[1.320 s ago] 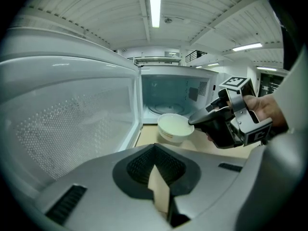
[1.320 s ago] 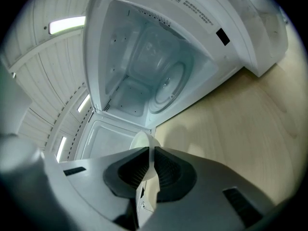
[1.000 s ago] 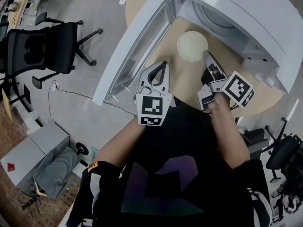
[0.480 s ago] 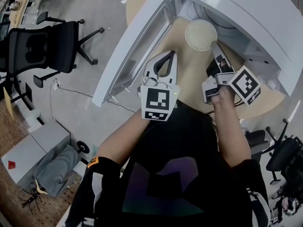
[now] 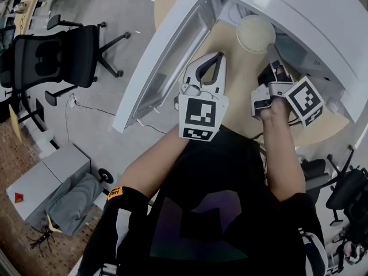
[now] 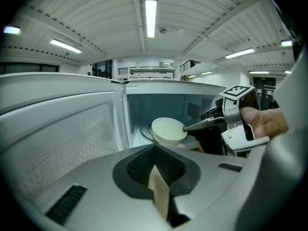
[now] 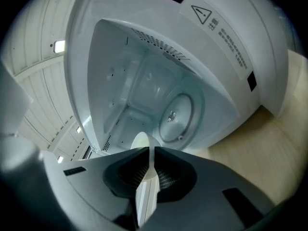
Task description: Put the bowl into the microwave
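Head view looks steeply down on a white microwave [image 5: 310, 16] standing at the far right of a round tan counter [image 5: 230, 62]. Its door [image 5: 167, 62] is swung wide open to the left, out past the counter's left edge and over the grey floor [image 5: 115, 16]. A black office chair [image 5: 52, 56] stands on that floor, well apart from the counter.

The right gripper [image 5: 269, 48] reaches toward the microwave's opening with its jaws pinching the near rim of a pale bowl [image 5: 256, 33]. The bowl sits at the mouth of the cavity, partly under the microwave's top edge. In the right gripper view the thin white rim shows as a sliver clamped between the two jaws, and the round turntable [image 7: 175, 112] lies inside the cavity beyond it.

The left gripper [image 5: 217, 56] hangs over the counter between the open door and the right gripper, touching neither. Its jaws are pressed together with nothing between them. Left gripper view shows the bowl upright in front of the cavity, with the right gripper's jaws on its right rim.
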Available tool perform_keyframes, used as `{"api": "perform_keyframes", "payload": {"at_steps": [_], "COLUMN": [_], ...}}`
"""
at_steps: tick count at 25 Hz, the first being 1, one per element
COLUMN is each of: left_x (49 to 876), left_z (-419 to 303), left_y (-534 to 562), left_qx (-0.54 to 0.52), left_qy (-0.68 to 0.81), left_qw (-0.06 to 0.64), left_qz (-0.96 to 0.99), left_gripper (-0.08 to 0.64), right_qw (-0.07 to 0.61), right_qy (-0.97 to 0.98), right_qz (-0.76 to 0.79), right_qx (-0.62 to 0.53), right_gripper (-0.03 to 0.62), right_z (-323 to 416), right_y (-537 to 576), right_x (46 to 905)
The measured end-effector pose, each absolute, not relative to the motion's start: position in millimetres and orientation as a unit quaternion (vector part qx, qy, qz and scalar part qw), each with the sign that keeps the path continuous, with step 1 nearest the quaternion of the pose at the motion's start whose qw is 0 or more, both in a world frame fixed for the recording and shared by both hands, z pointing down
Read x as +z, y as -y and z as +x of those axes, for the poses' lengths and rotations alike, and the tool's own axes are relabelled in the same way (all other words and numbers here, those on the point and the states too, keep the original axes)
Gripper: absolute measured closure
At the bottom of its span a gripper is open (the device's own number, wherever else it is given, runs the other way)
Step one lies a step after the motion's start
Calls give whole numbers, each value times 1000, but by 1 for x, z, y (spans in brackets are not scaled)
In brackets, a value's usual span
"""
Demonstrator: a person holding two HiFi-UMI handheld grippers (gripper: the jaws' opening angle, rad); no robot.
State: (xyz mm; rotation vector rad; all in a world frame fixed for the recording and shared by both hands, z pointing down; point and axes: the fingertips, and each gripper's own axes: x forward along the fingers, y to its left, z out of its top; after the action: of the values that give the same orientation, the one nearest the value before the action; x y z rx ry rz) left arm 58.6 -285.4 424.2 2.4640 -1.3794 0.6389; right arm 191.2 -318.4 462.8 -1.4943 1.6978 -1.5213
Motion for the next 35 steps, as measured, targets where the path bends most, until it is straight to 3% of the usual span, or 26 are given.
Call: {"api": "perform_keyframes", "payload": {"at_steps": [19,35], "left_x": [415,415], "left_z": [69,71], "left_y": [312,314], "left_qx": [238,256], "left_qy": [470,451], "left_qw": [131,134], "left_qz": [840,845], "left_gripper": [515,515], "right_qw": [280,289], "right_qy": [-549,-510], "right_qz": [-582,-611], "right_qx": [-531,-532], "right_gripper": [546,546], "right_z": [232,243], "right_y": [359,362], "right_x": [473,495]}}
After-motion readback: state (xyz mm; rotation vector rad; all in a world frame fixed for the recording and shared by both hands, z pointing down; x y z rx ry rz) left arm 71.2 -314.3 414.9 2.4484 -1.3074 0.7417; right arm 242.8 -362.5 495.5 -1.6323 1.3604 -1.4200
